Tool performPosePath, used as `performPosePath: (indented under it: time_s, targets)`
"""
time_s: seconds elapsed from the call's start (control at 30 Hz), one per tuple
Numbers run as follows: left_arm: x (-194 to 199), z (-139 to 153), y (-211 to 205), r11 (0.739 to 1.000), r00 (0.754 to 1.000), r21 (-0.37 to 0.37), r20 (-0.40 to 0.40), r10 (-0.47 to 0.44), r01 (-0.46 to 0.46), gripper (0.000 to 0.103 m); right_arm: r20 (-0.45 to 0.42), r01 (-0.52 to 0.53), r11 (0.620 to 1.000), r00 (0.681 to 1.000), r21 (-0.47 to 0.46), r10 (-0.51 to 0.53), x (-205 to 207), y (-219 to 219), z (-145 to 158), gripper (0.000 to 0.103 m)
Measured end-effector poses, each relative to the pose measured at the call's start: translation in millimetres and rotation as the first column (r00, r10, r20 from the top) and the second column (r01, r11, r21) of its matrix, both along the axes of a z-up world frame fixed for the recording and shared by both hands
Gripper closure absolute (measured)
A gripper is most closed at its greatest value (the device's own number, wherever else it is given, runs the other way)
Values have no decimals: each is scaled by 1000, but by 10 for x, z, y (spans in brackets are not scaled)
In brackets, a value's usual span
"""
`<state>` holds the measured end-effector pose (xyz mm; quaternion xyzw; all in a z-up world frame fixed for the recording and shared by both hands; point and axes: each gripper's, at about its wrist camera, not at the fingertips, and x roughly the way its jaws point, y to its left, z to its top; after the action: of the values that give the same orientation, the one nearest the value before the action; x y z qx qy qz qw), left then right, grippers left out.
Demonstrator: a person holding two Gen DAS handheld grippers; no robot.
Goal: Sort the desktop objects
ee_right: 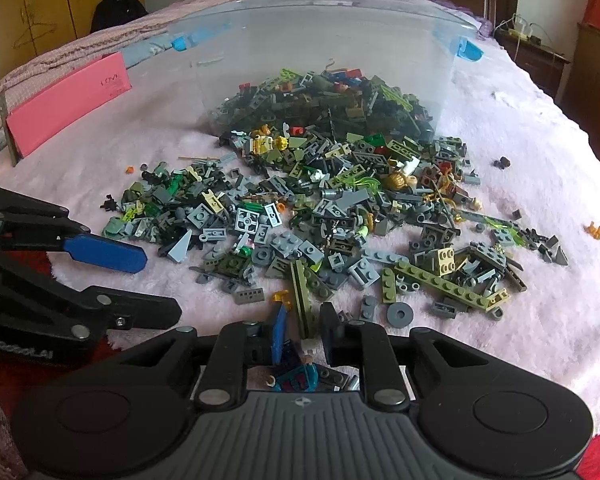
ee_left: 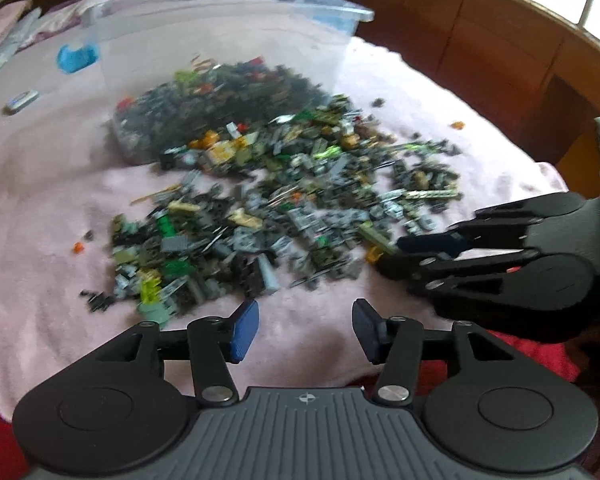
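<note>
A heap of small toy bricks (ee_right: 340, 208) spills from a tipped clear plastic bin (ee_right: 320, 40) across a pink fluffy blanket (ee_right: 540, 320). The left gripper (ee_left: 305, 330) hangs open over bare blanket, nothing between its pads. Only the right-wrist view shows the right gripper (ee_right: 302, 336) narrowed around a long olive brick (ee_right: 302, 300); contact is unclear. It alone shows a pink box (ee_right: 68, 100).

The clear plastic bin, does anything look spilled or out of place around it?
Yes. The clear bin lies tipped on its side, and a pile of small building bricks has poured from its mouth across the pink blanket. A few strays, like an orange piece, lie apart.
</note>
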<state>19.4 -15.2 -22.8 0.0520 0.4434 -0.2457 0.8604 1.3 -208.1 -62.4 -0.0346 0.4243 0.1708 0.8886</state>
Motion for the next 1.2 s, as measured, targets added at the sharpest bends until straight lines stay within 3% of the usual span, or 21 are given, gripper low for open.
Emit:
performPosePath:
  time_s: [0.23,0.3,0.37,0.63,0.8,1.2]
  targets:
    - [134,-85,-224,997,998,47,30,-59,58,53,-1,35,998,999,42,-35,-2,-94,-33,86]
    - [198,-122,-243,997,998,57,31,-53,51,64,-5,46,997,999,58,-46,3,-129,-39,87]
    - [251,-140,-238,997,999,60,29,-44,42,68,-2,44,997,999,57,-44,0,-130,-45,87]
    - [163,-137,-23,998,1000,58,-14,-13,14,68,1,39,997,999,64,-40,5,-130,-64,87]
    - [59,-121,92,999,999,28,-36,16,-15,48,-1,40,997,999,70,-40,10,-126,-69,85]
    - [-23,13,290,994,995,34,5,103,-103,39,3,38,997,999,68,-38,-1,-121,-70,84]
